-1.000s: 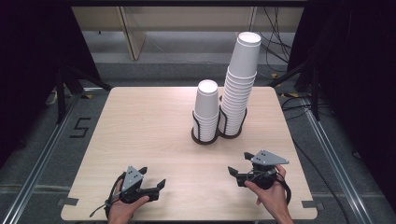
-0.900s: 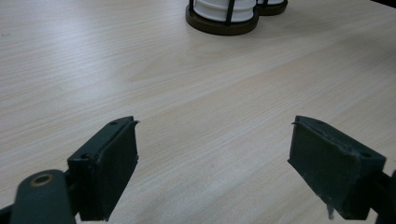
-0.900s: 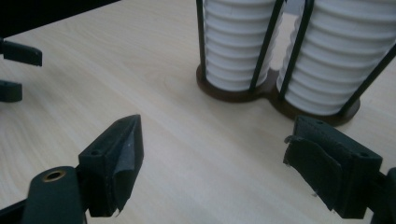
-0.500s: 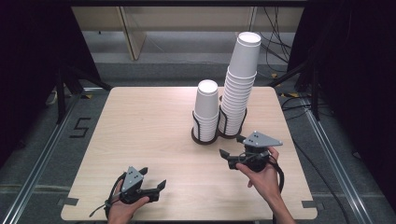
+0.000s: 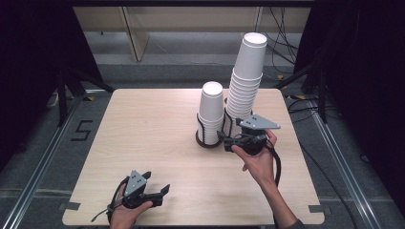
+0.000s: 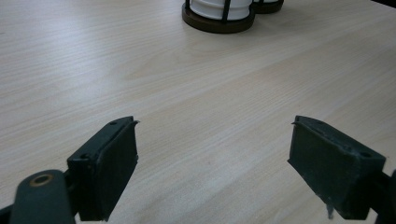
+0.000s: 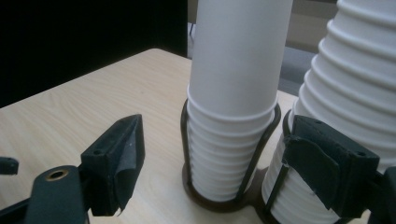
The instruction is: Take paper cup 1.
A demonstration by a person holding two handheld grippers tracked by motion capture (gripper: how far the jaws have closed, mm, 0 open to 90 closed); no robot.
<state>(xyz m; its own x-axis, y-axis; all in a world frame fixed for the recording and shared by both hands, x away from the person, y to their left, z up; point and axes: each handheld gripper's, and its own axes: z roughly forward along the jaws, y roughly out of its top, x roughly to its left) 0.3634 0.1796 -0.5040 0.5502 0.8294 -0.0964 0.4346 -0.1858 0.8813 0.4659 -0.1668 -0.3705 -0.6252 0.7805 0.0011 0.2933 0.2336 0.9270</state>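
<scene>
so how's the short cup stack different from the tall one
The short cup stack rises roughly half as high as the tall cup stack. The short stack stands straight, while the tall stack leans to the right toward its top. The short stack sits at the left of the pair; the tall stack sits at the right, nearest the right claw. Both are white paper cups, nested upside down in dark wire holders.

A black numeral 5 [image 5: 82, 130] marks the grey floor [image 5: 43, 124] left of the table.
</scene>
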